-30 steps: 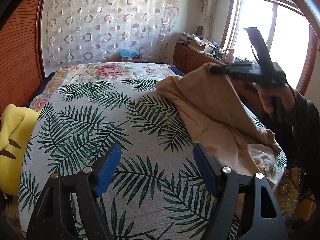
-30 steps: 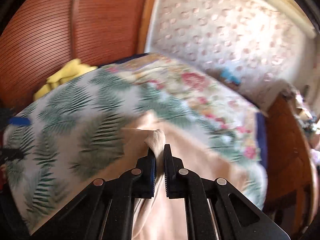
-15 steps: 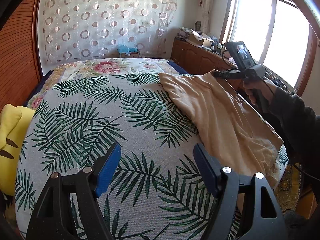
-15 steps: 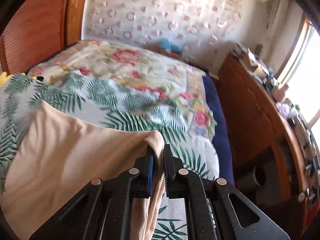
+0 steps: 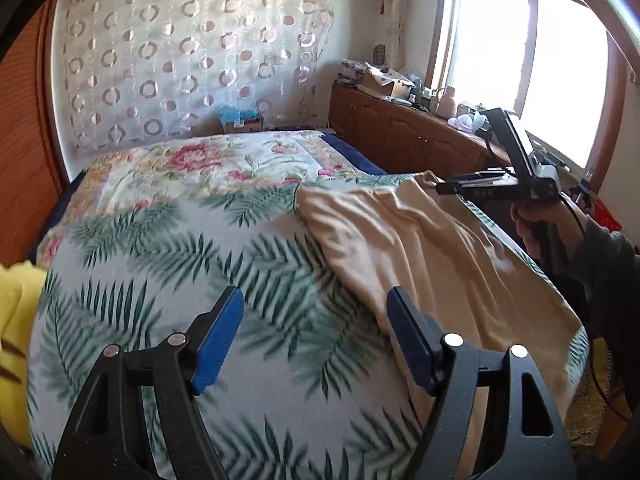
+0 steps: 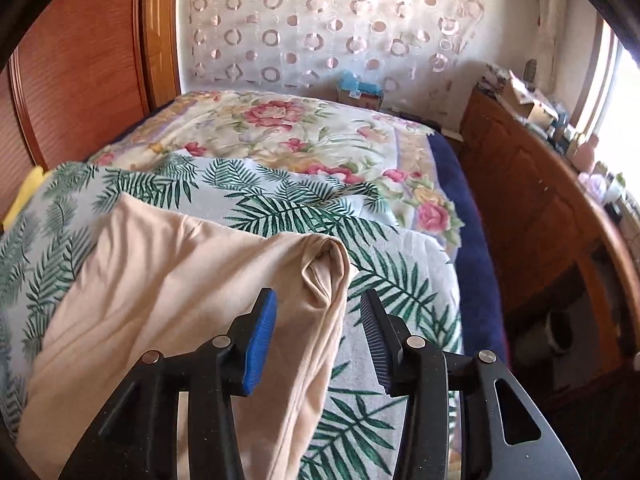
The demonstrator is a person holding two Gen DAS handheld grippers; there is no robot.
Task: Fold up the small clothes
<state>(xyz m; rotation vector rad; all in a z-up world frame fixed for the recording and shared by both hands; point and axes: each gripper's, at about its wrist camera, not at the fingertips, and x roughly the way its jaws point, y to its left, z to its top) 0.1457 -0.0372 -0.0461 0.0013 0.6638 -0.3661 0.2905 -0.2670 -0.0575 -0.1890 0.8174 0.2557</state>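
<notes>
A beige garment (image 5: 420,248) lies spread on the right side of the palm-leaf bedspread (image 5: 160,260). In the right wrist view its far corner (image 6: 324,264) rests bunched on the bed between the fingers of my right gripper (image 6: 319,300). Those jaws are opening and the pads stand clear of the cloth. From the left wrist view the right gripper (image 5: 440,187) sits at that far corner, held by a person's hand (image 5: 536,228). My left gripper (image 5: 315,296) hovers open over the bedspread, its right finger beside the garment's near left edge, nothing between its fingers.
A yellow cloth (image 5: 16,320) lies at the bed's left edge. A wooden cabinet (image 6: 540,208) with clutter on top runs along the right under the window. A wooden panel (image 6: 80,60) stands at the left, a patterned curtain behind the bed.
The right gripper carried the garment's corner down onto the bed's far right side and its jaws parted off the cloth. The left gripper slid right, nearer the garment's edge.
</notes>
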